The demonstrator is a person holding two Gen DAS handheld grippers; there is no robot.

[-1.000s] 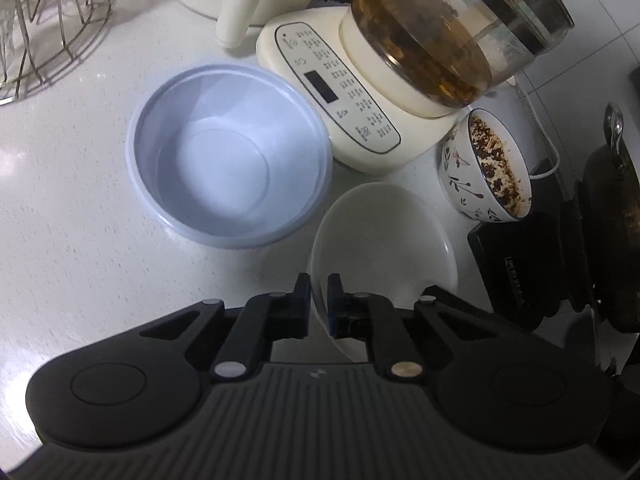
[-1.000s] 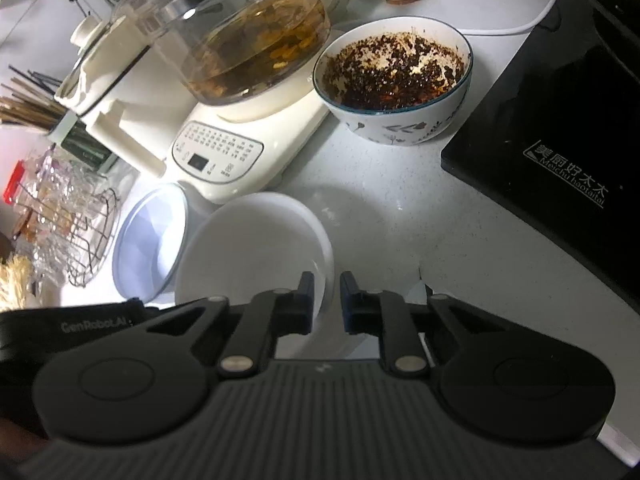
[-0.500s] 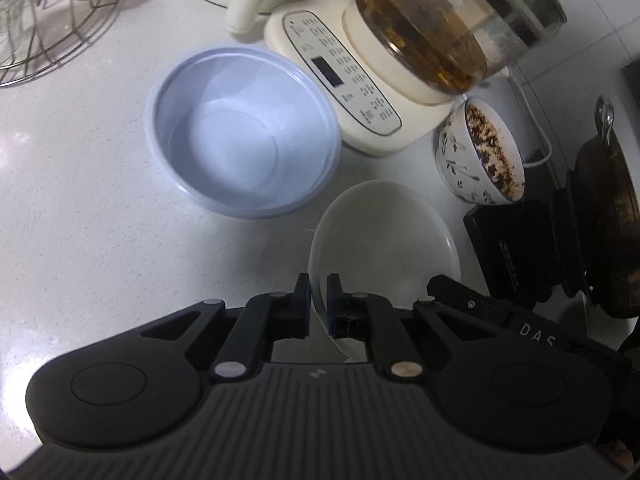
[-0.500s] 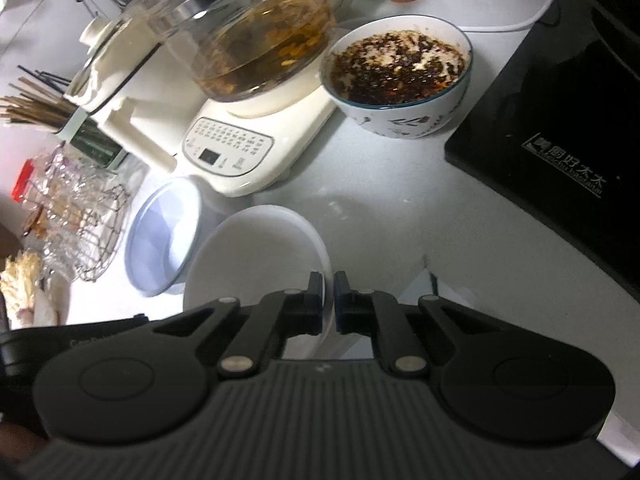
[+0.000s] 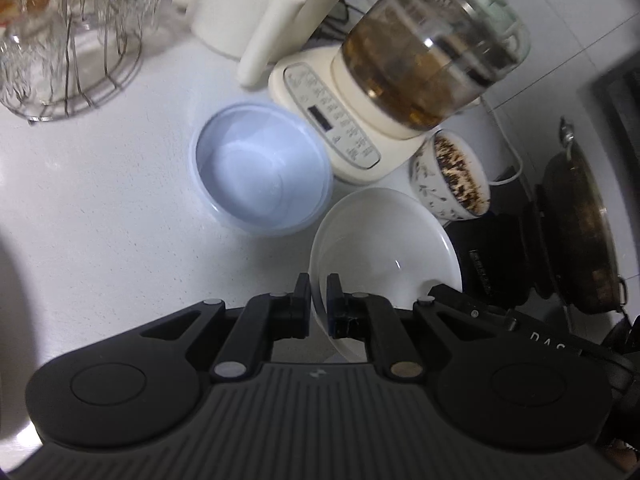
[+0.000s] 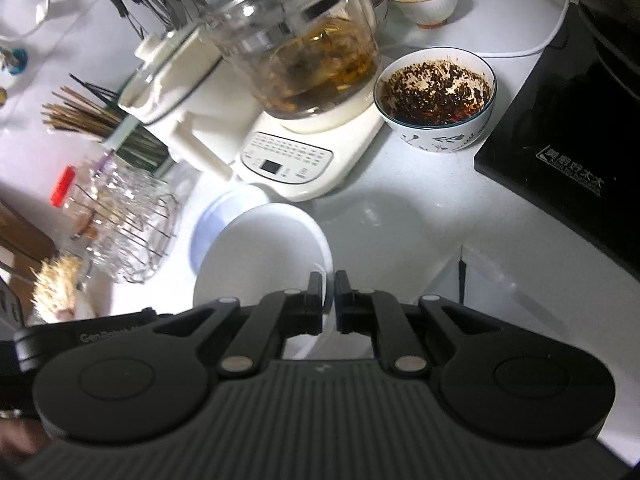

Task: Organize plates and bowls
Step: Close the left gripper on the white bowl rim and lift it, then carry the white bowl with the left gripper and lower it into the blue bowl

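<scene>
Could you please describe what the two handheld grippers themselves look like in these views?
Both the left gripper and right gripper are matte black, with a ribbed grey body, two round side discs, silver pivot pins and slim black fingers. White lettering marks their housings. No sleeve shows.

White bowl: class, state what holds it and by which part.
Both hand-held grippers hold the white bowl by its rim: the left on one edge, the right on the opposite edge.

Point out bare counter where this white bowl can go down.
Bare counter lies left of the lavender bowl, below the wire rack. Another patch sits between kettle base and induction cooktop. Crowded around the chili bowl.
</scene>
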